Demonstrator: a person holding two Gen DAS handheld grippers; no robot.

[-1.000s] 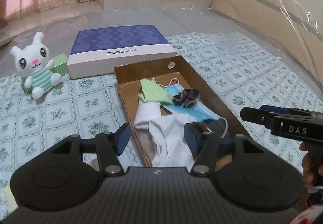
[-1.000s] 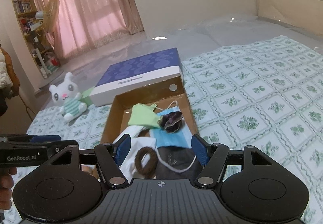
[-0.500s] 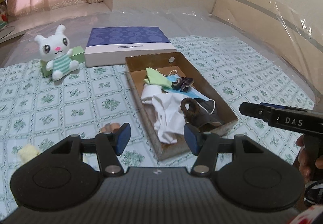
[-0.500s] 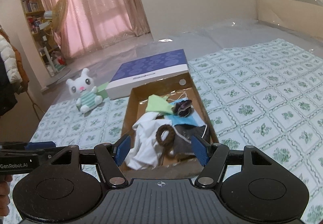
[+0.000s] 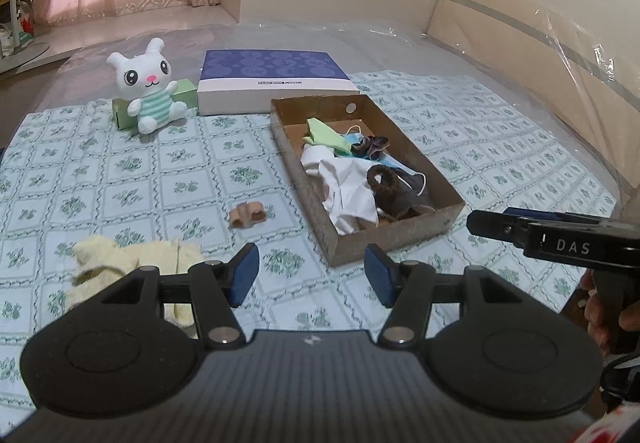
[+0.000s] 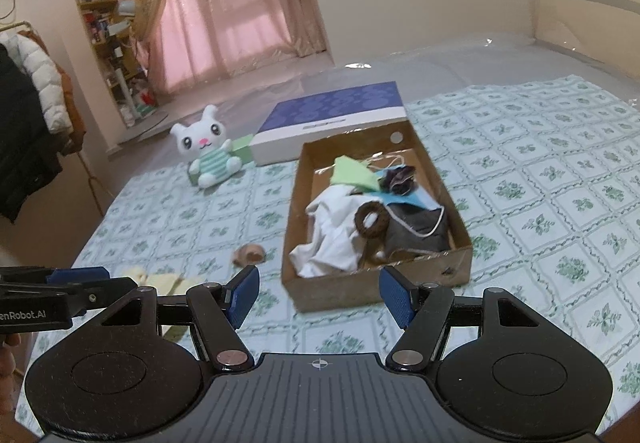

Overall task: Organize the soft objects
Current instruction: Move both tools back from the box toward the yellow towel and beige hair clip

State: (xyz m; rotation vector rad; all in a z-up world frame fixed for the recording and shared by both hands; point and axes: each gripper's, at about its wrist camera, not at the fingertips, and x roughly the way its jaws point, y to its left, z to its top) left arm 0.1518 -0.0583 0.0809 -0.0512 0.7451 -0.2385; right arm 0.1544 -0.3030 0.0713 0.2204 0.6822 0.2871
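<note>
Now we hold both the left gripper [image 5: 311, 275] and right gripper [image 6: 317, 297] agape and empty short of the brown cardboard box [image 5: 416, 233], ready for the pale-yellow fluffy cloth [image 5: 132, 257] left of it

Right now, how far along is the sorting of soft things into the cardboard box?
Done: the cardboard box already holds a white cloth, masks and a brown scrunchie. In hand: nothing; both grippers' jaws are open and empty. Left: the yellow towel, the small pink scrunchie and perhaps the plush bunny.

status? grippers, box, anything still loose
Left gripper and right gripper open, empty. Cardboard box holds cloths, masks, scrunchies. Yellow cloth and tan scrunchie loose on sheet. Path unobstructed.
</note>
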